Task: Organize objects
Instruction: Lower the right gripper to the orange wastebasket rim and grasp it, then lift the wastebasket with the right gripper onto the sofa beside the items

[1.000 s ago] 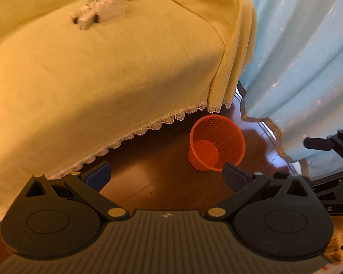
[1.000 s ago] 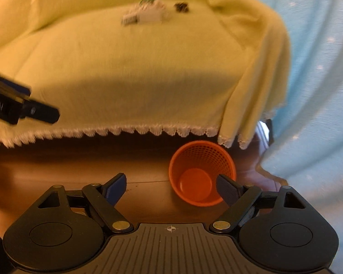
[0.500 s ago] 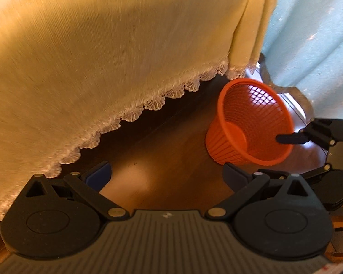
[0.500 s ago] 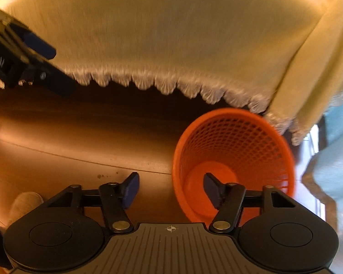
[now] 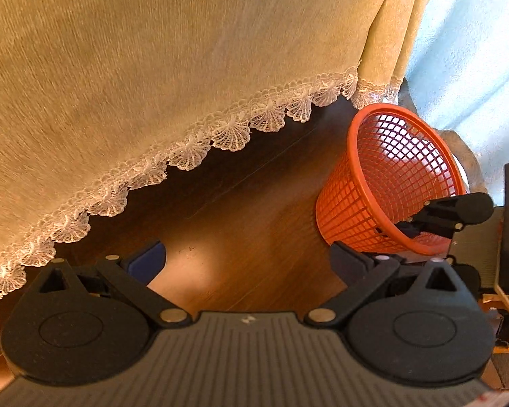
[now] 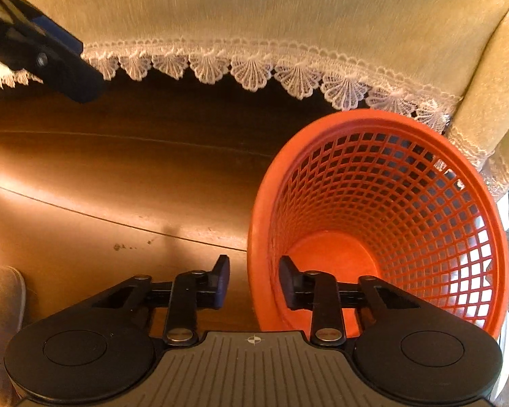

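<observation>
The yellow cover fills the top of both views, its upper part cut off. The orange basket stands on the floor – right gripper straddles its near rim, fingers narrowed, contact unclear. Left gripper gapes wide, empty.

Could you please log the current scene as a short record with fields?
setting: wooden floor beside furniture draped in a yellow lace-trimmed cover
basket: orange mesh basket, upright, nothing visible inside
right gripper: straddling the basket's near rim, one finger inside, one outside, not closed on it
left gripper: open, empty, over the floor left of the basket
backdrop: light blue curtain behind the basket
</observation>
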`<state>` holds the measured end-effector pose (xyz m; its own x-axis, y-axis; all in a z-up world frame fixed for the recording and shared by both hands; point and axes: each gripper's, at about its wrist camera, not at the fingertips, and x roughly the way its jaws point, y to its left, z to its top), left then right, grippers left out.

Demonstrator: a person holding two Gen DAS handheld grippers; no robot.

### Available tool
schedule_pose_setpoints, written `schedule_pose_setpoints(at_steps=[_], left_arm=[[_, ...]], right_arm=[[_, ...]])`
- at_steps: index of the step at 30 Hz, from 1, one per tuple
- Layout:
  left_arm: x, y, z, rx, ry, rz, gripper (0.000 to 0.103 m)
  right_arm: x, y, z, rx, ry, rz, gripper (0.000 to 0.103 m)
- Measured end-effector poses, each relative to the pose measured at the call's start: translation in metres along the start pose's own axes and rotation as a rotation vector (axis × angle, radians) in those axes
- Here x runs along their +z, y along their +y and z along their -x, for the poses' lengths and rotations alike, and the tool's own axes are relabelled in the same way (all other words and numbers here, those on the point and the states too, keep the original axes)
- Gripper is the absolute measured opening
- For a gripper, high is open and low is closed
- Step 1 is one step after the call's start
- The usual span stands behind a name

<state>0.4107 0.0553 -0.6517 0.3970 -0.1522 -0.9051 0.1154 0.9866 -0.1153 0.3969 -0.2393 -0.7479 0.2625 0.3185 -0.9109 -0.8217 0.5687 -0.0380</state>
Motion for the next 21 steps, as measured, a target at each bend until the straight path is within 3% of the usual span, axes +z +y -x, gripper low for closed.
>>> schedule_pose_setpoints(at_steps=[2, 13, 21], left_arm=[[-0.002, 0.0, -0.001, -0.002, -0.002, 0.006, 0.101], [-0.01, -0.002, -0.006, -0.002, -0.021, 0.021, 0.101], [-0.008, -0.008, 0.015, 0.003, -0.031, 0.037, 0.1]], right_arm=[[-0.004, 0.001, -0.001, 0.001, -0.002, 0.008, 0.018], [-0.001, 0.001, -0.009, -0.032, -0.014, 0.08, 0.001], [0.012, 0.021, 0.022, -0.094, 0.035, 0.198, 0.001]])
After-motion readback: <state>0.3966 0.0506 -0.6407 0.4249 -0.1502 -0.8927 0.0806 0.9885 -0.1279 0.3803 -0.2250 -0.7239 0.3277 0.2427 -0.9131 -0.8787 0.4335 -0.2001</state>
